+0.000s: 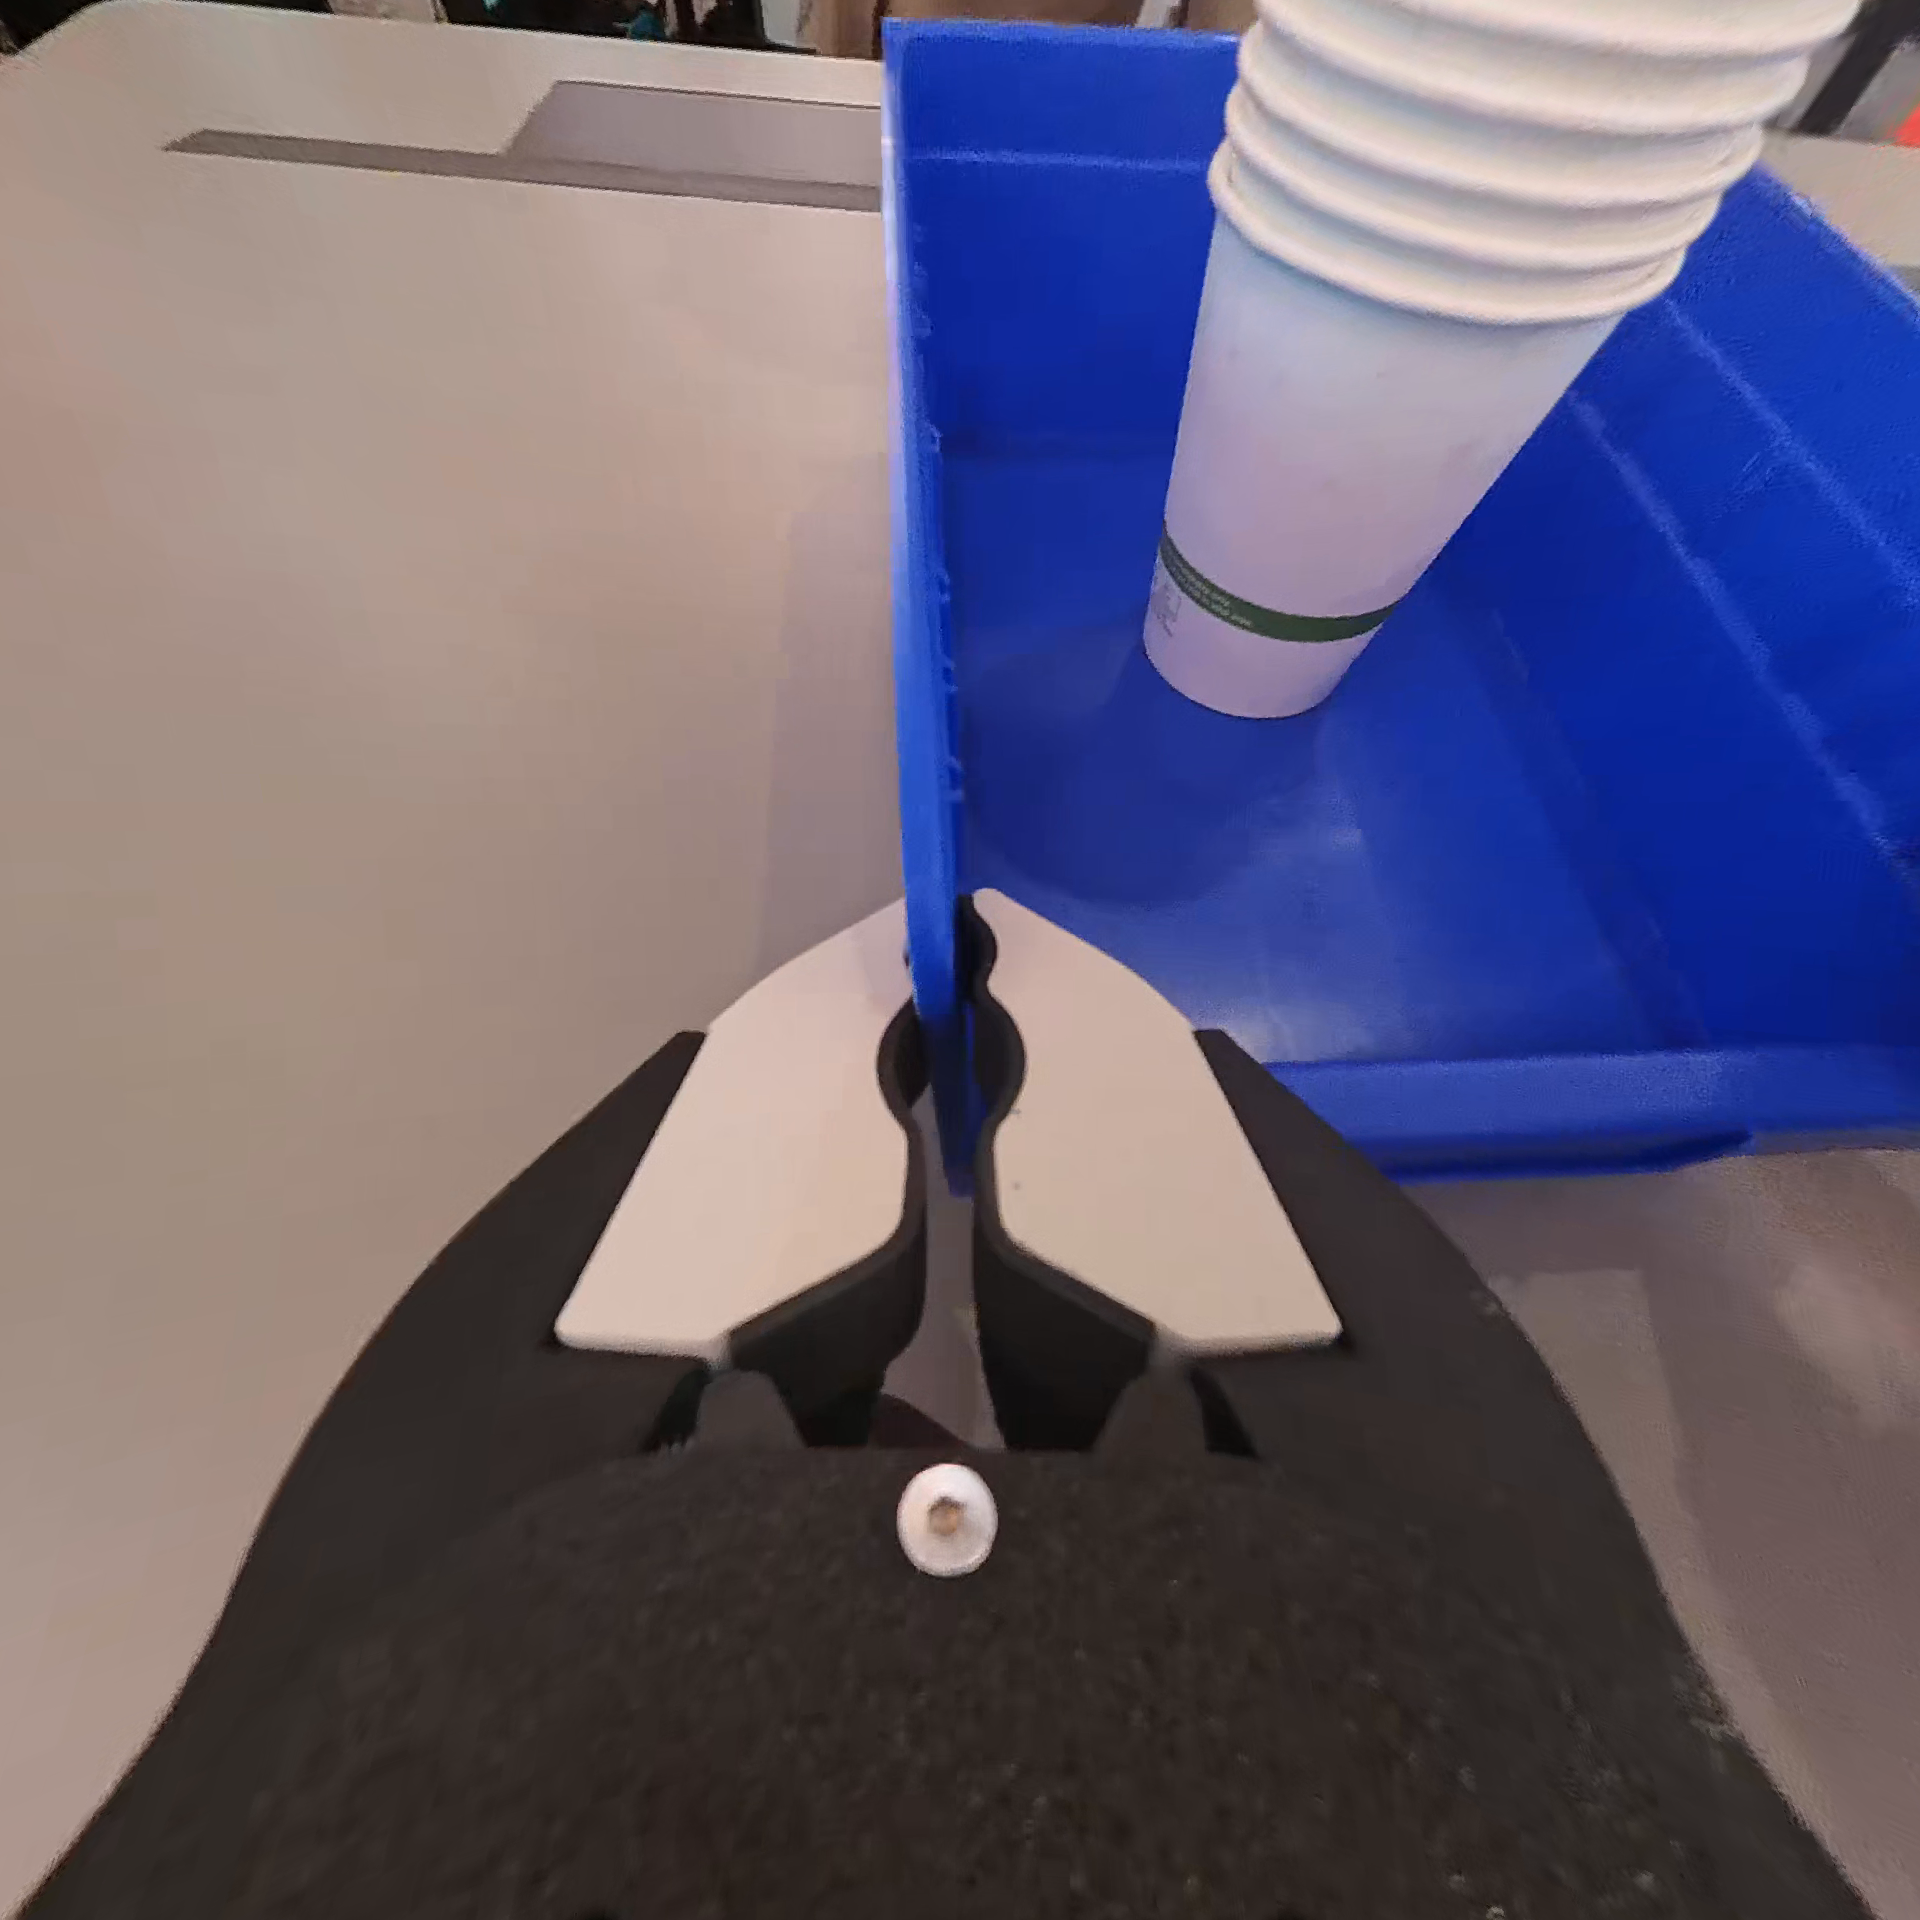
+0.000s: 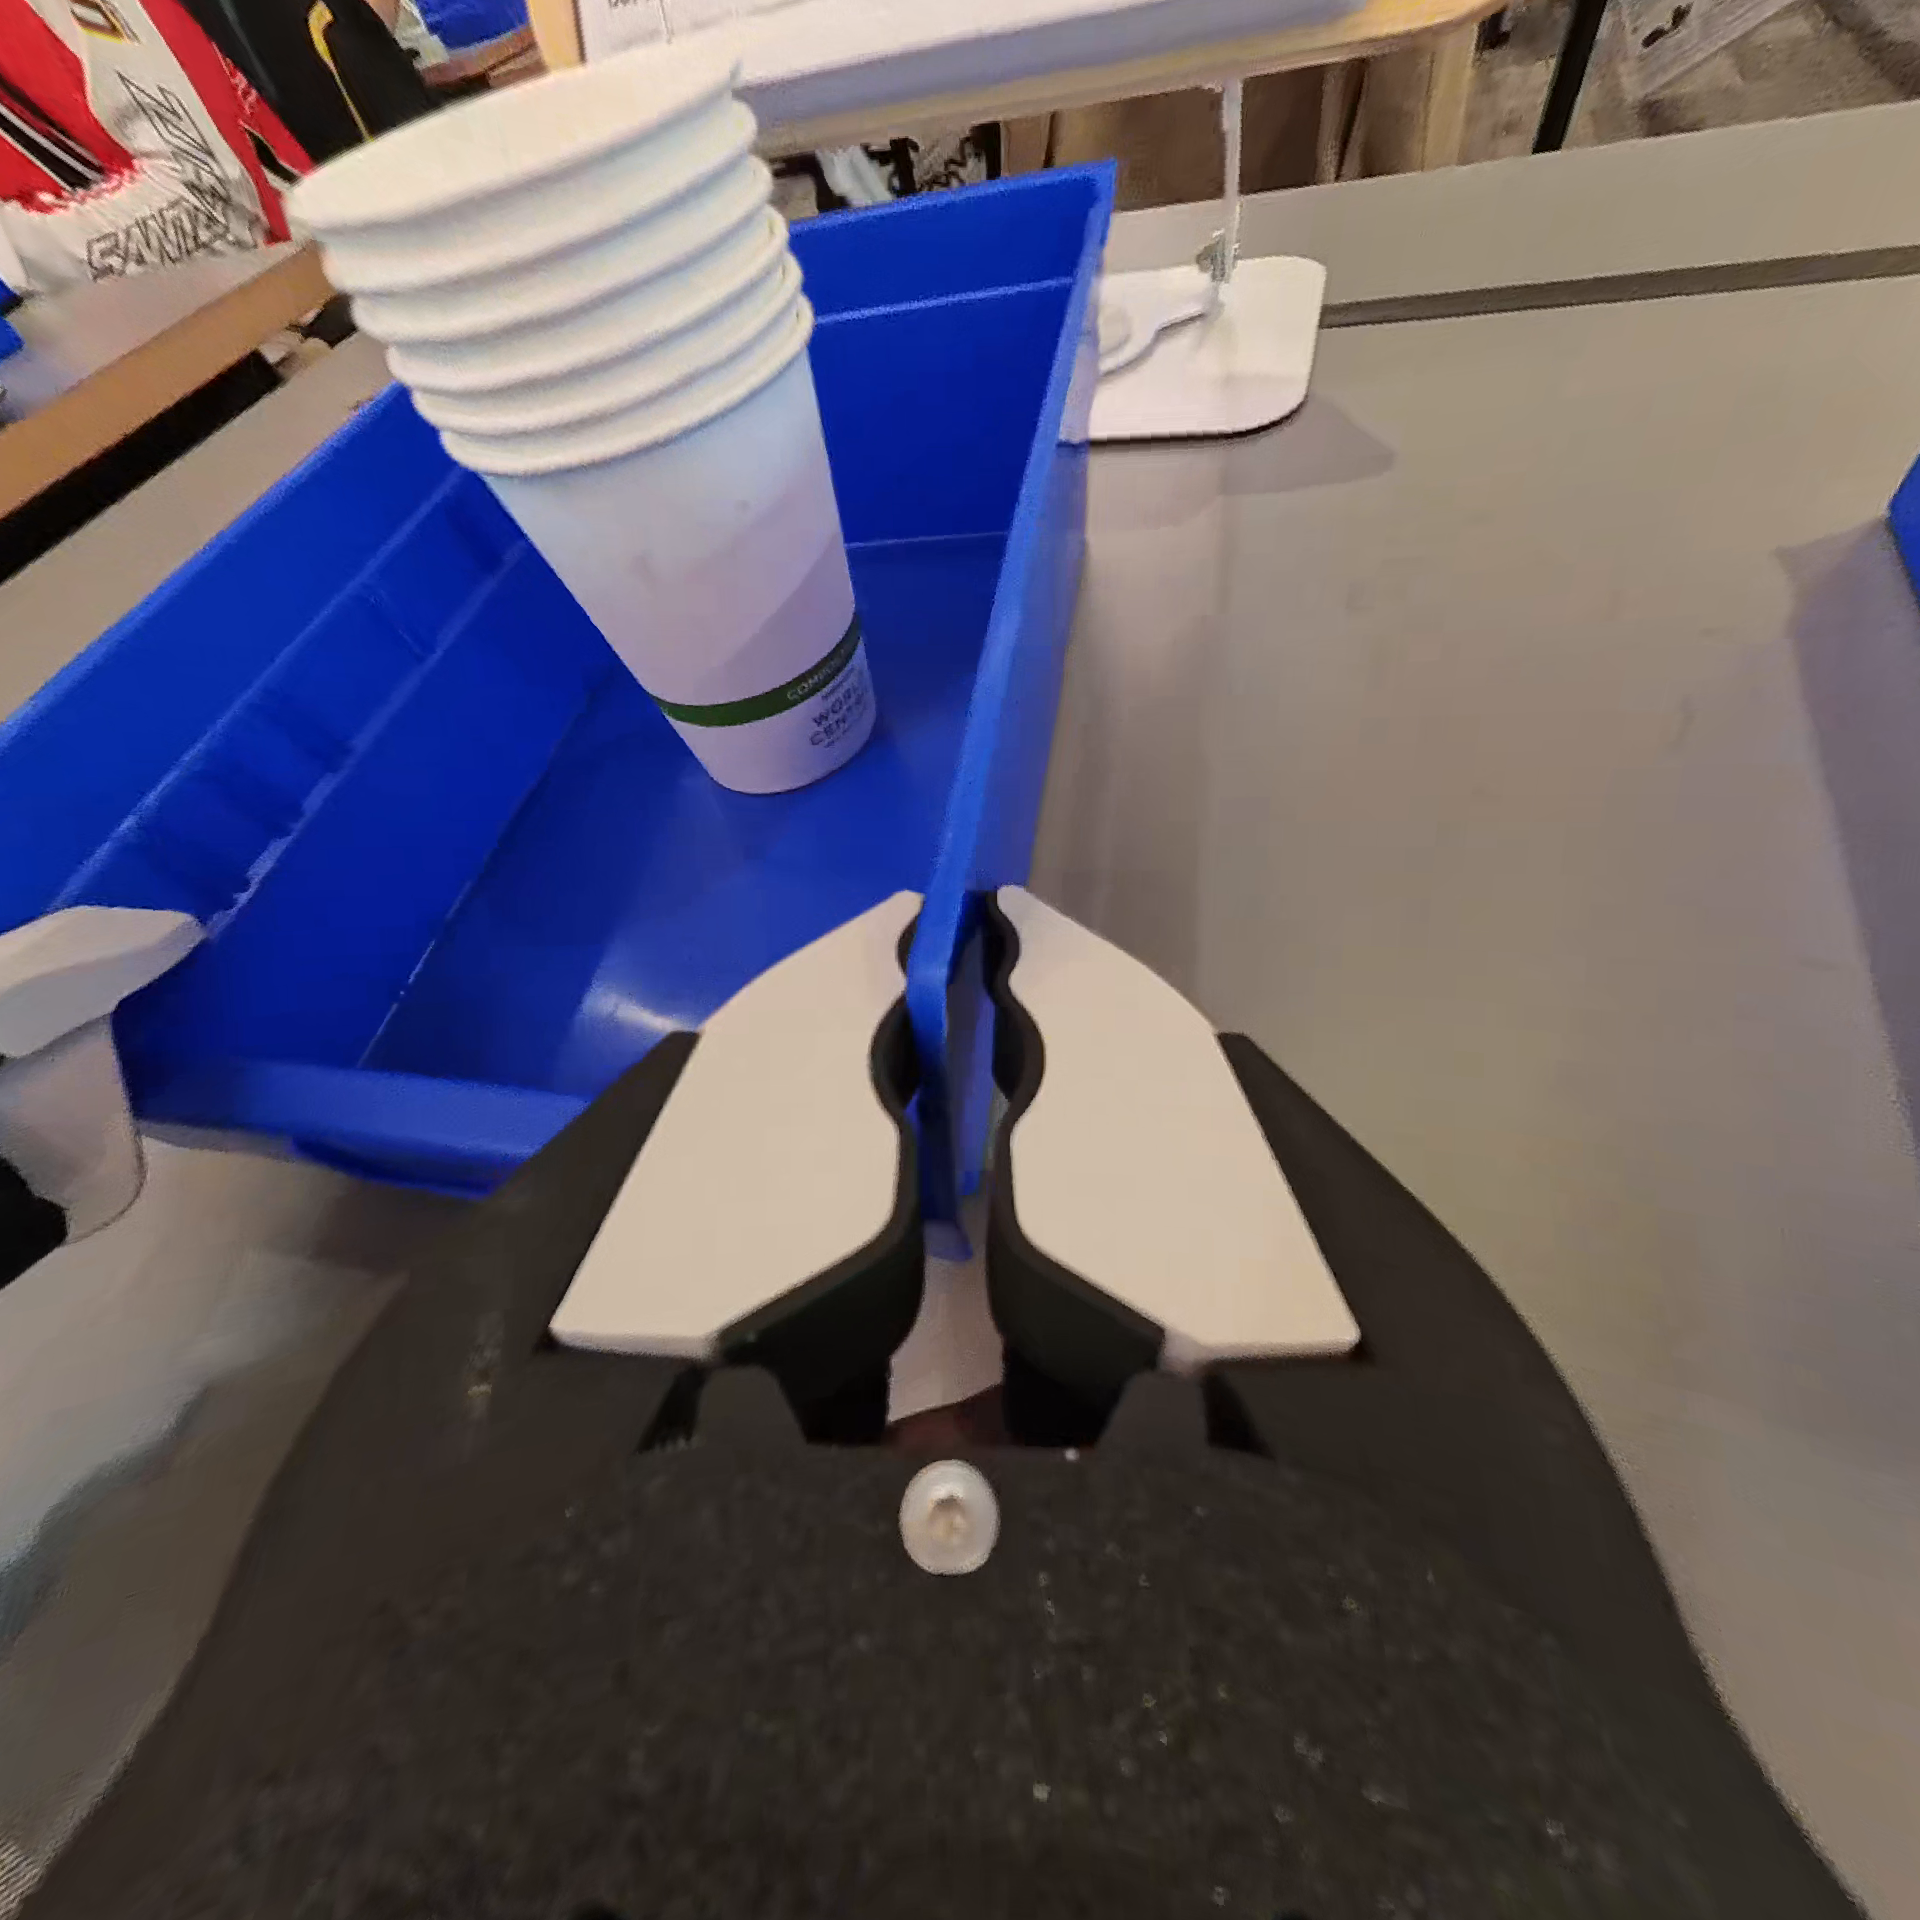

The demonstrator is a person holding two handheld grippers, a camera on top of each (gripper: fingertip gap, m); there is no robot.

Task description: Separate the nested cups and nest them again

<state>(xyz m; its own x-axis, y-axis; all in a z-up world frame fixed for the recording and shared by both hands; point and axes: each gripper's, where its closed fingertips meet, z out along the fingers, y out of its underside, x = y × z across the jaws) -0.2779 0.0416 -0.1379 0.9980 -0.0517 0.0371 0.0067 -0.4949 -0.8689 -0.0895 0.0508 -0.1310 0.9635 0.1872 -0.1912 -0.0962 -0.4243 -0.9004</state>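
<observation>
A stack of several nested white paper cups [image 1: 1382, 343] with a green band near the base stands upright inside a blue plastic bin [image 1: 1455, 883]. My left gripper [image 1: 940, 925] is shut on the bin's left side wall [image 1: 914, 520], one finger outside it and one inside. In the right wrist view the cup stack [image 2: 644, 416] stands in the same bin [image 2: 520, 883], and my right gripper [image 2: 951, 914] is shut on the bin's right side wall [image 2: 1023, 582]. The left gripper's finger [image 2: 73, 966] shows at the left edge, on the opposite wall.
The bin sits on a grey table [image 2: 1455, 831]. A white flat stand base [image 2: 1195, 343] lies beyond the bin's far right corner. Another blue object [image 2: 1907, 520] shows at the right edge. A table seam [image 1: 520, 156] runs at the far left.
</observation>
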